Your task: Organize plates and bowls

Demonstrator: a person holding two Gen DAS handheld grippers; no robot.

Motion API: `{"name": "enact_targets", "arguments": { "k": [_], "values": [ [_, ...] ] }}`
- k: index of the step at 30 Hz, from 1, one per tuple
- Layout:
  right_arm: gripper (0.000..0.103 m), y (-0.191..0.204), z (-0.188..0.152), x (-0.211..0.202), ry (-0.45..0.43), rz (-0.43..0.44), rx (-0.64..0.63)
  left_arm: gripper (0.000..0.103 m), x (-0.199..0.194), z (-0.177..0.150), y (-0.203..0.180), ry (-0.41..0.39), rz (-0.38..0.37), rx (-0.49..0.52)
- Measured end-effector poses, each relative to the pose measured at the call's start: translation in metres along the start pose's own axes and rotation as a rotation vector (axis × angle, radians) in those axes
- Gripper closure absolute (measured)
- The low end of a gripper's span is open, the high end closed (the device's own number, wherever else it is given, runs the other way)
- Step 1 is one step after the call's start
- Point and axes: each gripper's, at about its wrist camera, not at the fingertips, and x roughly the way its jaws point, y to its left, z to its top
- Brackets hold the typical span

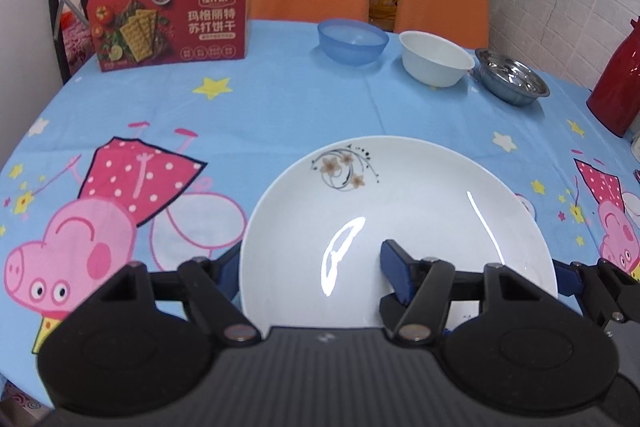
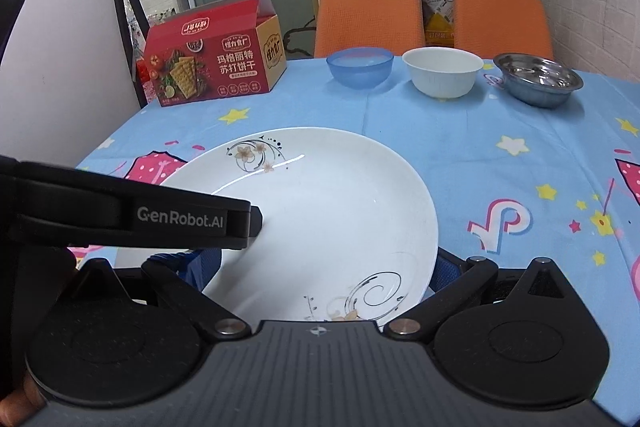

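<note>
Our left tool [image 1: 308, 259] is about half open. One finger [image 1: 394, 267] lies over the inside of the white plate [image 1: 400, 195]. The other finger peeks out from behind the plate's left rim. There is a big gap between the two fingers, so they are not pinching the plate.

Our right tool [image 2: 324, 267] is open wide. Both of its blue fingers are partly hidden behind the near rim of the plate, one on each side. We cannot tell if they touch it.

The plate is round, white and shiny, with small flower drawings near the rim. It fills the lower middle of both views, over the blue cartoon cloth on the desk [image 1: 280, 115]. We cannot tell if it rests on the cloth.

Near the top of the frame, three bowls stand in a row: a blue bowl [image 1: 353, 41], a white bowl [image 1: 436, 63] and a metal bowl [image 1: 512, 81].
</note>
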Motion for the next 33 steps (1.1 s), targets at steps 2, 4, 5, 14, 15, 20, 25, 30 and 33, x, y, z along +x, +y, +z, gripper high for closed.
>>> {"name": "enact_targets", "arguments": {
  "k": [2,4,5,14,15,20,25,30,33],
  "values": [
    [0.012,0.002,-0.002,-0.001,-0.008,-0.006,-0.013,0.039,-0.001,-0.002,-0.001,-0.011,0.002,0.003],
    [0.012,0.004,-0.002,0.001,-0.009,-0.015,-0.029,0.039,0.000,-0.002,0.000,-0.018,0.002,0.005],
    [0.012,0.003,-0.002,0.001,-0.011,-0.012,-0.032,0.039,0.000,-0.002,0.001,-0.021,0.002,0.004],
    [0.014,-0.004,0.000,0.000,-0.020,-0.017,-0.018,0.039,-0.009,0.005,0.003,-0.075,-0.014,-0.001],
    [0.014,-0.004,0.000,0.000,-0.022,-0.029,-0.034,0.039,-0.011,0.007,0.002,-0.085,-0.008,0.005],
    [0.014,-0.005,0.001,-0.008,-0.062,-0.029,-0.050,0.037,-0.018,0.011,0.004,-0.108,0.003,-0.004],
    [0.014,-0.013,0.005,-0.016,-0.088,-0.019,-0.024,0.035,-0.020,0.012,0.007,-0.105,-0.004,-0.022],
    [0.014,-0.039,0.007,-0.018,-0.077,-0.016,0.028,0.014,-0.020,0.013,-0.003,-0.100,-0.024,-0.007],
    [0.014,-0.062,0.006,-0.022,-0.081,-0.040,0.066,0.012,-0.020,0.017,-0.013,-0.103,-0.042,0.006]
  ]
}}
